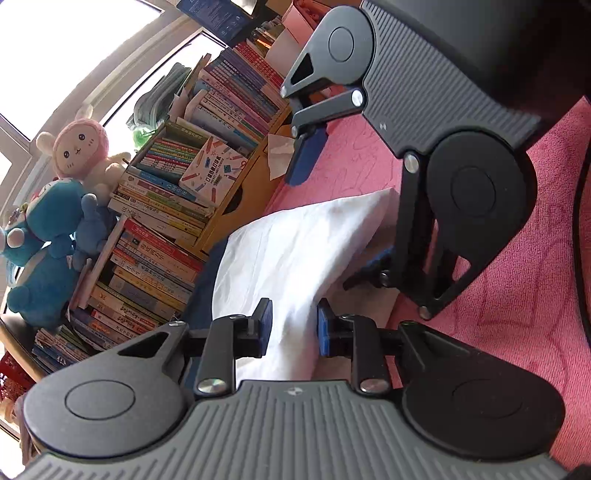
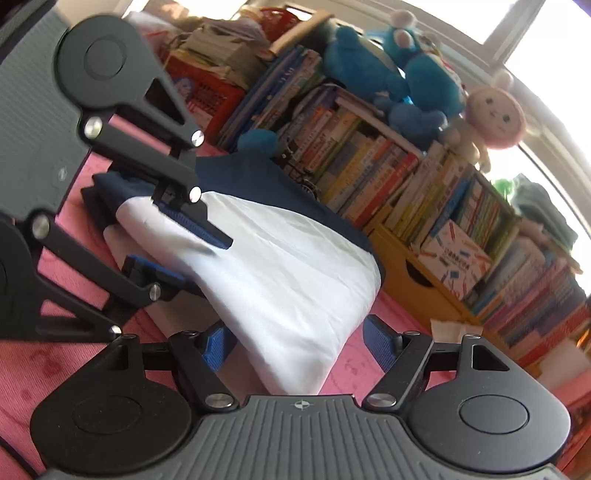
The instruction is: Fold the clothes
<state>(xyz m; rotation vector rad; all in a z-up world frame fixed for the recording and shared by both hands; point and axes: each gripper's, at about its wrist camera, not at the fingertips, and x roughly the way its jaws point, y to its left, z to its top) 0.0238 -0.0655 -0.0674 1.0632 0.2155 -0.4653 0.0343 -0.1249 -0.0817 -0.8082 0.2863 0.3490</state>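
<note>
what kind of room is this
Probably a child's bedroom or study at home. Crammed bookshelves run beside a bright window, with blue and pink plush toys on top, and the white garment lies on a pink textured cover, likely a bed.

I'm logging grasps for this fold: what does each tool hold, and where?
The left tool pinches the white garment at its edge. The right tool is open around a corner, gripping nothing.

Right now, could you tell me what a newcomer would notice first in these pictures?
A white and navy garment is lifted off the pink towel between both grippers. The left gripper is pinching its edge, while the right gripper is open around it. Behind stand crammed bookshelves, topped by blue plush toys.
</note>
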